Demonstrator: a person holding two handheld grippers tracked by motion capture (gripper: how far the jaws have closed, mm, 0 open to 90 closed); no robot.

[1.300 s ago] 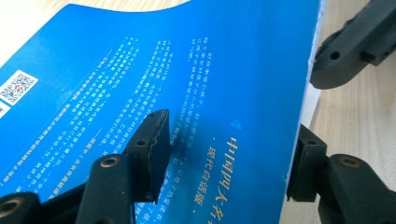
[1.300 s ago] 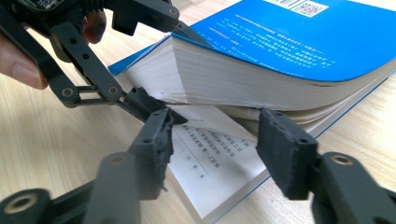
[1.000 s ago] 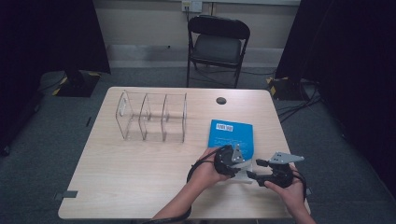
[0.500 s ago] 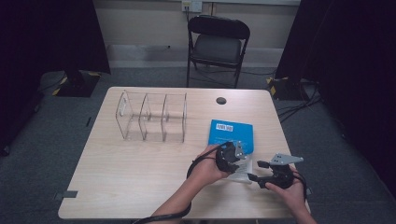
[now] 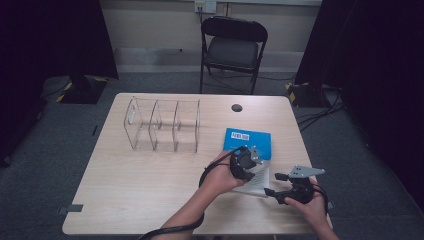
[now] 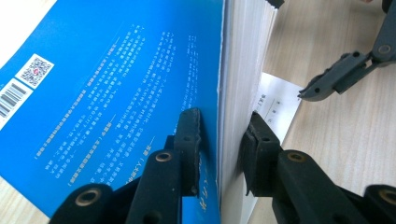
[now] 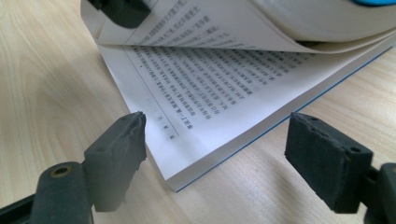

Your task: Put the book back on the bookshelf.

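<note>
A blue-covered book (image 5: 248,139) lies on the right part of the wooden table (image 5: 145,190). My left gripper (image 5: 249,168) is shut on the book's near edge. In the left gripper view its jaws pinch the blue cover (image 6: 116,79) and a thick block of pages (image 6: 245,56), lifted off the lower pages. My right gripper (image 5: 276,184) stands open just right of the book's near corner, touching nothing. In the right gripper view its fingers (image 7: 119,154) straddle the corner of the exposed printed page (image 7: 210,88), with the raised pages curving above.
A clear acrylic organiser (image 5: 162,125) with three compartments stands at the table's back left. A small black round disc (image 5: 236,107) is near the far edge. A black folding chair (image 5: 234,45) stands behind the table. Bare wood spreads to the left.
My right gripper has drawn back slightly toward the near edge. My left gripper stays on the book's edge, with the white lower pages now showing beneath it.
</note>
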